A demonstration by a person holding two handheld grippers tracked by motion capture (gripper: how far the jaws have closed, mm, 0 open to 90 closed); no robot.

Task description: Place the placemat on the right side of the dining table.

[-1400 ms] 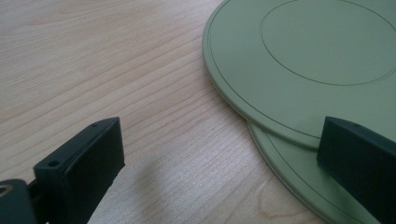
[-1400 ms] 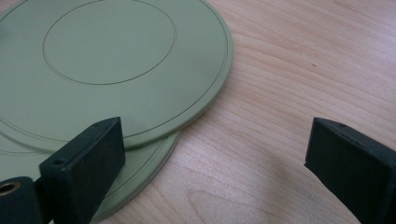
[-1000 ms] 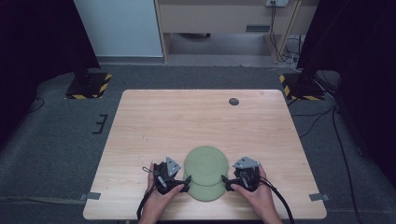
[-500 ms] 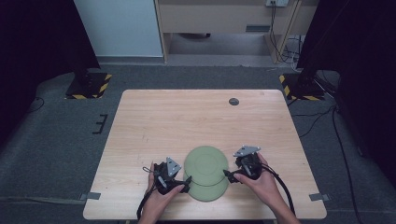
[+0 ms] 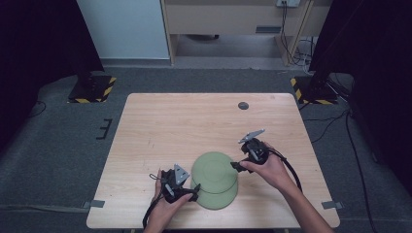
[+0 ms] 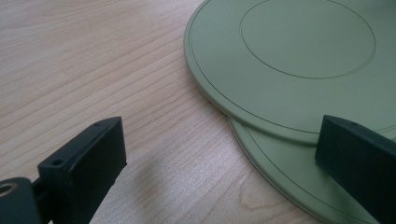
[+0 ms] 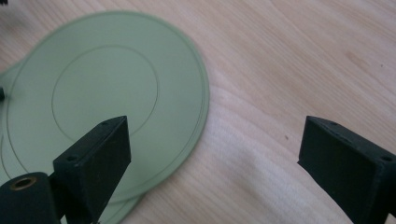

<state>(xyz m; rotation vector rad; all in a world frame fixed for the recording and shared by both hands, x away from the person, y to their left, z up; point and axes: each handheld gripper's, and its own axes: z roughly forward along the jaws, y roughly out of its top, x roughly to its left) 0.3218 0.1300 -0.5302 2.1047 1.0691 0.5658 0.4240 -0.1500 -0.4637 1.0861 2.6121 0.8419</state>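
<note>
Two pale green plates lie stacked and offset near the table's front edge: the upper plate covers most of the lower plate. My left gripper rests open at the plates' left rim, one jaw over the bare wood and the other over the lower plate. My right gripper is open at the upper plate's right rim, with one jaw above the plate and one above the wood. Neither holds anything.
The wooden table carries a small dark disc near its far edge. Stands with yellow-and-black striped bases stand on the floor at the far left and far right.
My right gripper has moved away from the front edge, up along the plates' right rim. The left gripper and the plates have stayed put.
</note>
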